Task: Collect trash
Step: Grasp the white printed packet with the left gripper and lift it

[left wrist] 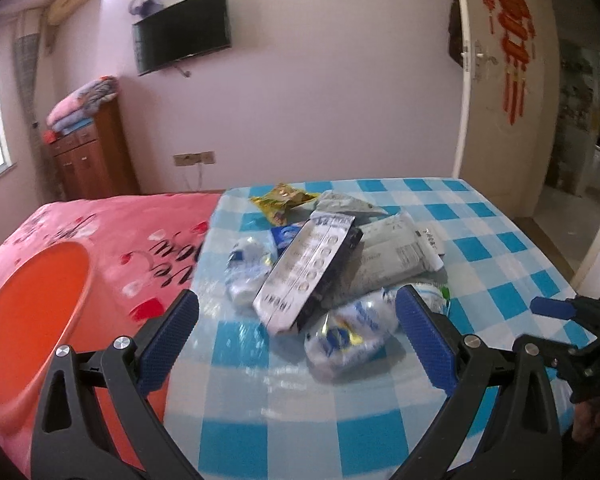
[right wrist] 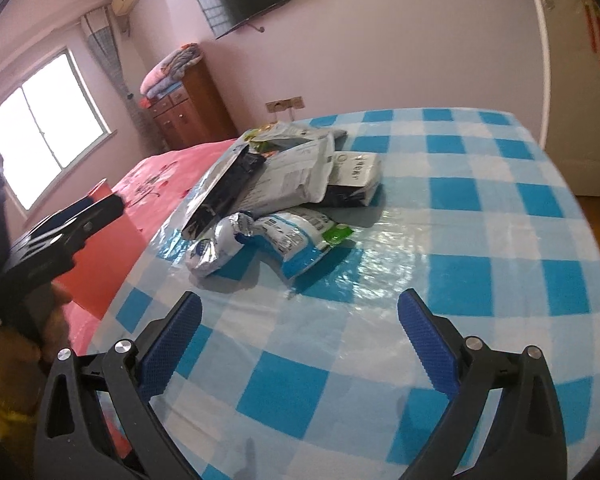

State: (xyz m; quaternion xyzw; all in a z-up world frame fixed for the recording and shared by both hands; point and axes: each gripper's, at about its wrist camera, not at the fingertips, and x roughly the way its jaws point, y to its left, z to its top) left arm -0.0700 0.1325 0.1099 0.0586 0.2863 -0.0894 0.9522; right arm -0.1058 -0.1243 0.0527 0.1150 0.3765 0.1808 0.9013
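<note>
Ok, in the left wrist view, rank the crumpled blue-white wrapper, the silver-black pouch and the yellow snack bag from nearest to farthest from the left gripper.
1. Crumpled blue-white wrapper, just ahead of the left gripper.
2. Silver-black pouch, mid-pile.
3. Yellow snack bag, at the pile's far edge.

Items counted: one orange bin [left wrist: 28,320]. One checked tabletop [left wrist: 500,248]. One heap of wrappers [left wrist: 328,256], at least seven visible, exact count unclear owing to overlap: one yellow [left wrist: 282,200], one black-backed [left wrist: 308,280], two crumpled blue-and-white [left wrist: 348,336], the remainder grey or white. Two tools [left wrist: 296,336], both spread wide.
</note>
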